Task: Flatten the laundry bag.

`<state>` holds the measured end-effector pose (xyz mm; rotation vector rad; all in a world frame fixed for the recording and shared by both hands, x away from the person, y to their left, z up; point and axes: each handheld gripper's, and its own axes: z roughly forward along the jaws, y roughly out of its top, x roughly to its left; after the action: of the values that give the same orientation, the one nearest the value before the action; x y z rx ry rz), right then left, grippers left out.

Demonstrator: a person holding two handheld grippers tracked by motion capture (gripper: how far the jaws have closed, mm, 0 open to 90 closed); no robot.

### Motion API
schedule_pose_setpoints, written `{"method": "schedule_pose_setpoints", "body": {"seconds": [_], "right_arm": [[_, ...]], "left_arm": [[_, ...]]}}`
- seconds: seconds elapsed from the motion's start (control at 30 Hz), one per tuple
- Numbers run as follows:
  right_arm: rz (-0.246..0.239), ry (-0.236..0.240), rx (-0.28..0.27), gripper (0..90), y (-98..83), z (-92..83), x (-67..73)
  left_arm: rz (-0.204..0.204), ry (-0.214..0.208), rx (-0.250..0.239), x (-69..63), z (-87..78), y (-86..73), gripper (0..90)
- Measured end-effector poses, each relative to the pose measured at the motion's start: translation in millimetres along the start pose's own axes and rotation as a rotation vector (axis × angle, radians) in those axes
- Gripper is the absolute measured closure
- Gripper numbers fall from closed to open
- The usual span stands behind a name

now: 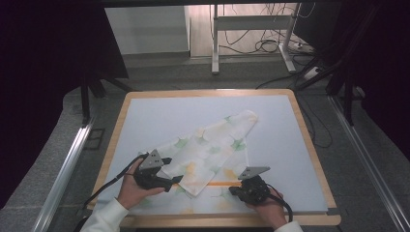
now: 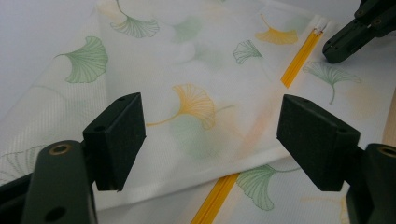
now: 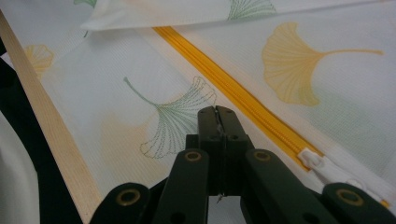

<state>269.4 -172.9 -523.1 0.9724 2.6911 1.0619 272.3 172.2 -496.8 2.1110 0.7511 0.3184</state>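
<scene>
Lying on the near half of the table (image 1: 145,104), the white cloth (image 1: 212,150) printed with green and orange ginkgo leaves is partly folded: one flap runs diagonally up toward the table's middle, and the lower layer spreads along the near edge. An orange zipper (image 1: 223,183) crosses the lower layer, level with both grippers; in the right gripper view the zipper (image 3: 233,93) runs diagonally and ends at a white pull tab (image 3: 314,161).

The left gripper (image 1: 177,180), held at the cloth's near left, has its jaws spread wide. In the left gripper view they stand on either side of the folded flap's edge (image 2: 196,154), with an orange leaf print between them; the pads do not press on the fabric.

The right gripper (image 1: 233,190) sits at the near right, its jaws fully closed with nothing visible between them. In the right gripper view its tip (image 3: 216,114) hangs over a green leaf print, just beside the zipper.

A pale wooden rim (image 1: 309,145) frames the table's light blue surface
</scene>
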Motion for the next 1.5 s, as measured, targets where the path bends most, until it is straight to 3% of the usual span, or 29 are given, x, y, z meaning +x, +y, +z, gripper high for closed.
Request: {"method": "schedule_pose_setpoints", "body": {"seconds": [0.87,1.13,1.2,1.5], "right_arm": [[0.005,0.003,0.001,89.3,-0.3,0.0,-1.1],[0.003,0.002,0.003,89.3,-0.6,-0.5,-1.2],[0.003,0.001,0.003,89.3,-0.9,-0.9,-1.3],[0.003,-0.001,0.003,89.3,-1.2,-1.3,-1.3]], "left_arm": [[0.004,-0.051,0.034,-10.1,17.8,0.9,24.4],[0.106,-0.082,0.085,-41.3,35.2,6.0,24.3],[0.094,-0.1,0.088,-43.6,39.3,6.9,24.2],[0.125,-0.102,0.136,-57.9,59.3,8.9,22.2]]}}
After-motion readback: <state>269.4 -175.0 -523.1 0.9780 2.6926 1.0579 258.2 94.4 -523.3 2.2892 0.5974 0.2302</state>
